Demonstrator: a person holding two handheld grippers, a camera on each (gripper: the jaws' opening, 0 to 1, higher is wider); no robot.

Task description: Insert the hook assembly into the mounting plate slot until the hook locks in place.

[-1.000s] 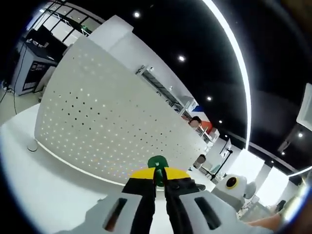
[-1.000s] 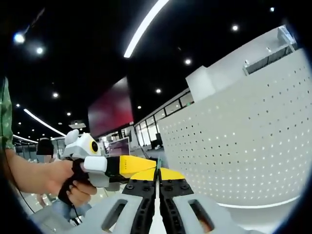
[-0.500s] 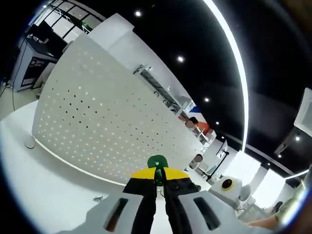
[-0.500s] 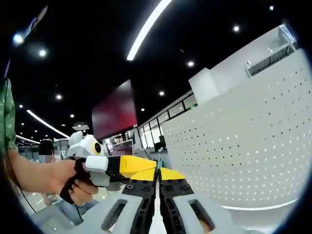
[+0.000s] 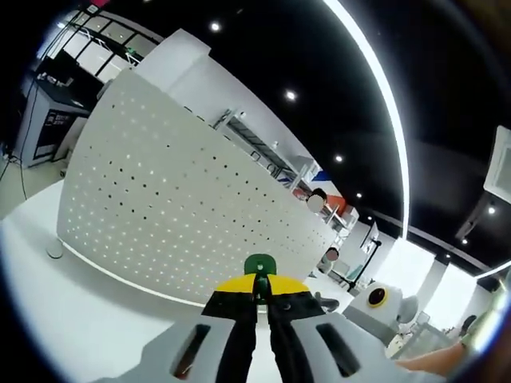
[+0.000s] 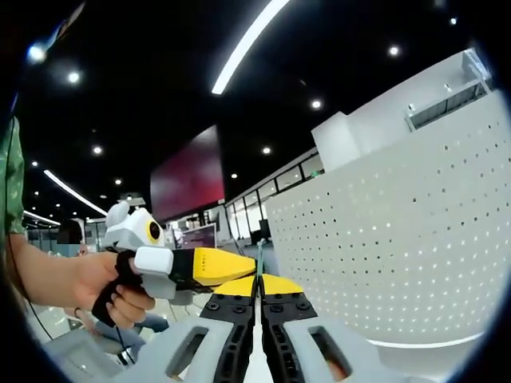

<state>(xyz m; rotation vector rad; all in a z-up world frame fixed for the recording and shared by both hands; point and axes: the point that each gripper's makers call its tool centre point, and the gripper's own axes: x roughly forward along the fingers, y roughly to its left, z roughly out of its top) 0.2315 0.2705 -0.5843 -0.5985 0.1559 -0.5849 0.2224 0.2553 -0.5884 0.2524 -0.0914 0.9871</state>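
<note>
The white perforated mounting plate (image 5: 176,211) stands upright on the white table, and it rises at the right of the right gripper view as the plate (image 6: 399,231). My left gripper (image 5: 259,281) is shut on a green hook piece (image 5: 259,265), held short of the plate. My right gripper (image 6: 258,281) is shut too, with a thin green sliver of the hook (image 6: 259,257) rising between its yellow tips. The left gripper (image 6: 219,266), held by a hand (image 6: 112,291), meets it from the left. The right gripper's body (image 5: 375,302) shows at the lower right.
White table surface (image 5: 72,311) runs in front of the plate, with a round foot (image 5: 54,249) at the plate's left end. Desks and people sit in the background hall. A sleeve (image 6: 9,183) edges the left of the right gripper view.
Both views have shifted slightly with the hands. The left gripper and its hand sit a little higher in the right gripper view. Both grips are unchanged.
</note>
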